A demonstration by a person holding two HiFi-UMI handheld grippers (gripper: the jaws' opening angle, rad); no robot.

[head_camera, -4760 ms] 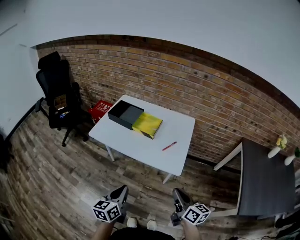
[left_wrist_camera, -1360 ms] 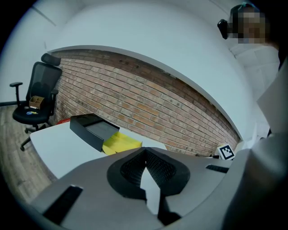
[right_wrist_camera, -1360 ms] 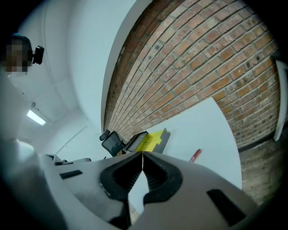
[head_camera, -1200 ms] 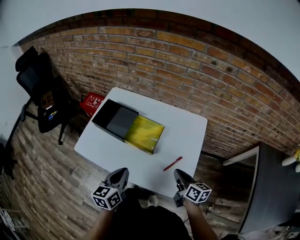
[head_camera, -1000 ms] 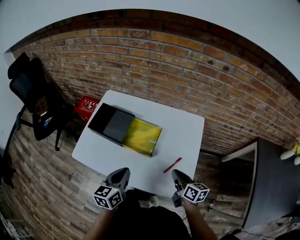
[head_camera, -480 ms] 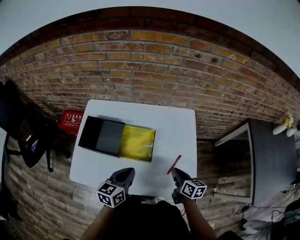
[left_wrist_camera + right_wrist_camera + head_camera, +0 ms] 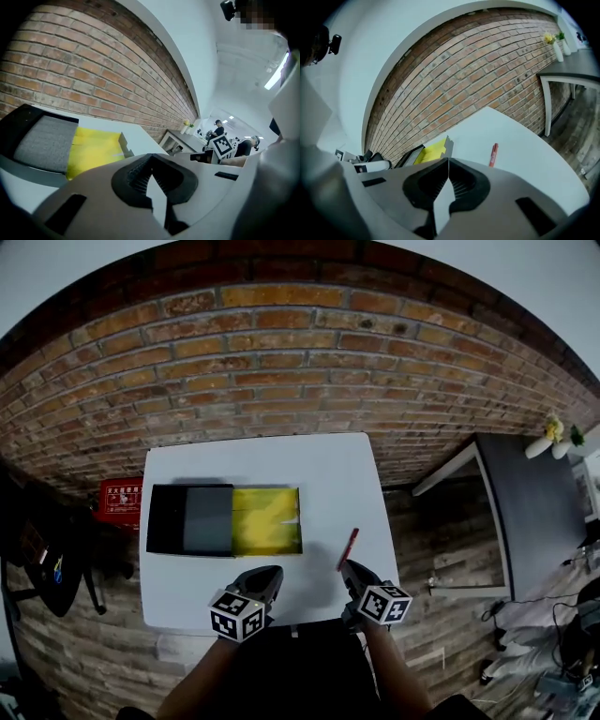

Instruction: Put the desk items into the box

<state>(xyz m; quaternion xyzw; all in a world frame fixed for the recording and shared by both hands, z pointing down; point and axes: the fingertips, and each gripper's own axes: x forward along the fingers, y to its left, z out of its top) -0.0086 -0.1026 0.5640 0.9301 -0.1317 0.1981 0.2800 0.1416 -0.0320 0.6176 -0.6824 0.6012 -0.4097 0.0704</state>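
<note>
A white table (image 7: 337,474) carries a black box (image 7: 187,519) with a grey inside, slid partly out of its yellow sleeve (image 7: 267,519). To the right of it a red pen (image 7: 348,547) lies on the tabletop. My left gripper (image 7: 265,577) hovers over the near table edge just below the sleeve, shut and empty. My right gripper (image 7: 352,570) is shut and empty too, its tips just short of the pen's near end. The box (image 7: 44,140) and sleeve (image 7: 93,146) lie beyond the left gripper (image 7: 151,159). The pen (image 7: 493,154) lies ahead and right of the right gripper (image 7: 448,161).
A brick wall (image 7: 281,362) runs behind the table. A red crate (image 7: 119,501) and a black office chair (image 7: 42,559) stand on the wood floor at the left. A dark side table (image 7: 530,512) with small vases (image 7: 548,432) stands to the right.
The view has closed in on the table and swung square to it. Both grippers have come forward over its near edge. Box and pen lie where they were.
</note>
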